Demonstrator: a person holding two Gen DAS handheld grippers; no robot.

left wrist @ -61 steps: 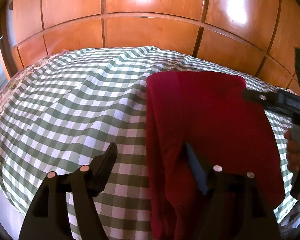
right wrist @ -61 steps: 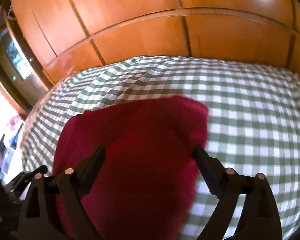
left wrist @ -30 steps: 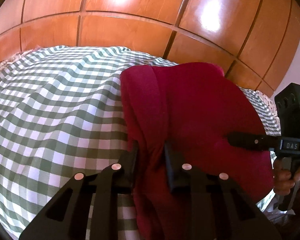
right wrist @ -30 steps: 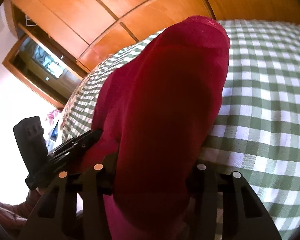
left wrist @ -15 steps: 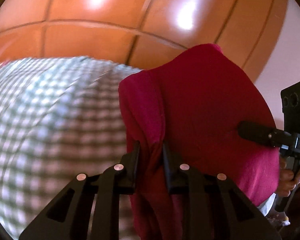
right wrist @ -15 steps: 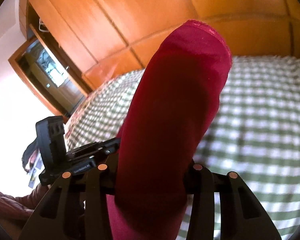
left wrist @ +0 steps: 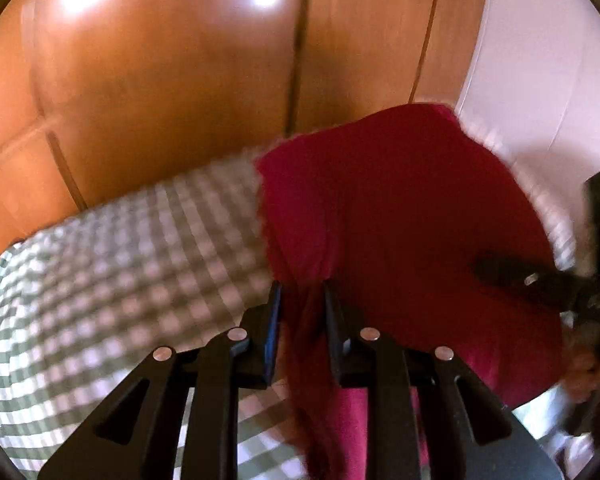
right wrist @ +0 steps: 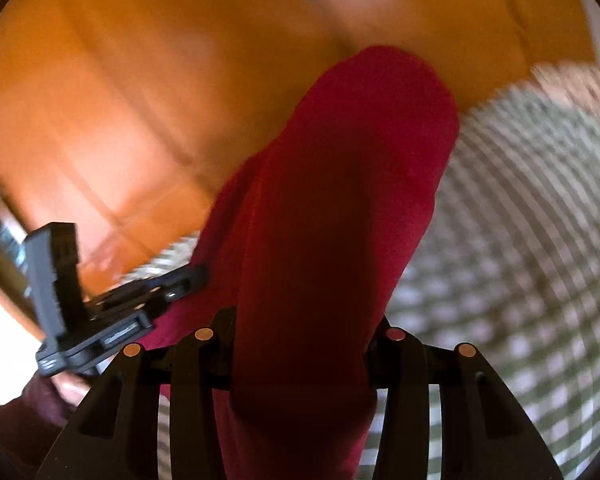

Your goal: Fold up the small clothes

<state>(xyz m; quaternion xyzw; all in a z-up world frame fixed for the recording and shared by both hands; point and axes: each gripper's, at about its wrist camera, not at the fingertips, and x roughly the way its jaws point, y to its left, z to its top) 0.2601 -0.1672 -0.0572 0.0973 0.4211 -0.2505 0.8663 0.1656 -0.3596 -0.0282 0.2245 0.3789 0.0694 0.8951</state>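
Note:
A dark red garment (left wrist: 400, 216) is held up off the green-and-white checked bed cover (left wrist: 132, 248). My left gripper (left wrist: 302, 300) is shut on the garment's left edge, with cloth bunched between its fingers. My right gripper (right wrist: 306, 320) is shut on the other edge of the red garment (right wrist: 340, 200), which rises in front of its camera and hides the fingertips. The right gripper also shows in the left wrist view (left wrist: 540, 284), and the left gripper in the right wrist view (right wrist: 148, 296). Both views are motion-blurred.
Orange-brown wooden wardrobe doors (left wrist: 180, 80) stand behind the bed. A white wall (left wrist: 540, 60) is at the right. The checked cover (right wrist: 520, 220) spreads to the right in the right wrist view.
Both grippers closed on the garment's near edges and lifted it off the bed. The views have since swung upward and sideways, so the garment now hangs in the air.

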